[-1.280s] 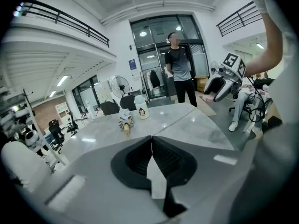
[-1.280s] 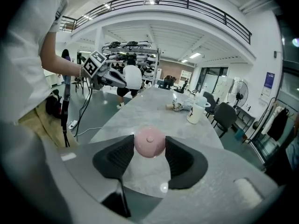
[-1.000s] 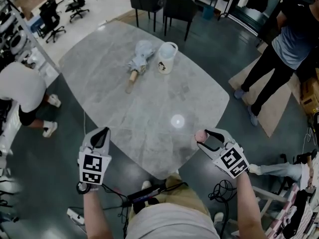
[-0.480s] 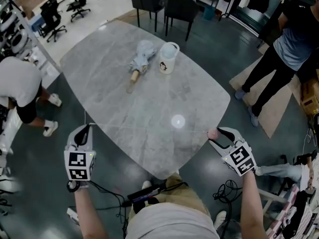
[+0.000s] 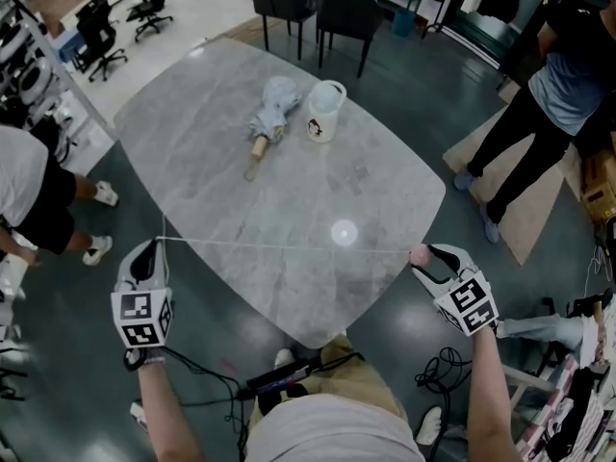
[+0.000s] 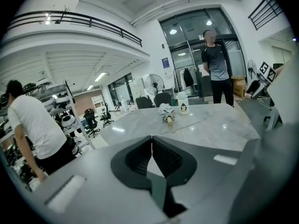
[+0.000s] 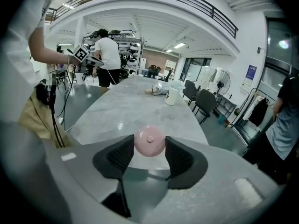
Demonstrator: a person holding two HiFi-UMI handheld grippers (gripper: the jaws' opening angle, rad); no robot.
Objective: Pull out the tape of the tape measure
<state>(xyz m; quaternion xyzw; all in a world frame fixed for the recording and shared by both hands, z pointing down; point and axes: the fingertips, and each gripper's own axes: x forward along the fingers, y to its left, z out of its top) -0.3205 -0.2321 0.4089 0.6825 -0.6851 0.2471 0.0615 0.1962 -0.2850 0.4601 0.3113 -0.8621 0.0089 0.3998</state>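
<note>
Grey marble table [image 5: 212, 162], folded umbrella [image 5: 269, 109] beside white cup [image 5: 323, 111], beyond taut tape [image 5: 289, 245]

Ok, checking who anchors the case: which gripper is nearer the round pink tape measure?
Right. The right gripper is shut on the round pink tape measure; the left gripper is across the grey marble table's near corner, pinching the white tape's far end.

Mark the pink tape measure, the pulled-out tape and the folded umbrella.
pink tape measure [image 7: 149, 141], right gripper view, middle of its round case.
tape [image 5: 289, 244], head view, midway along the stretched strip.
folded umbrella [image 5: 272, 109], head view, its bundled canopy.
</note>
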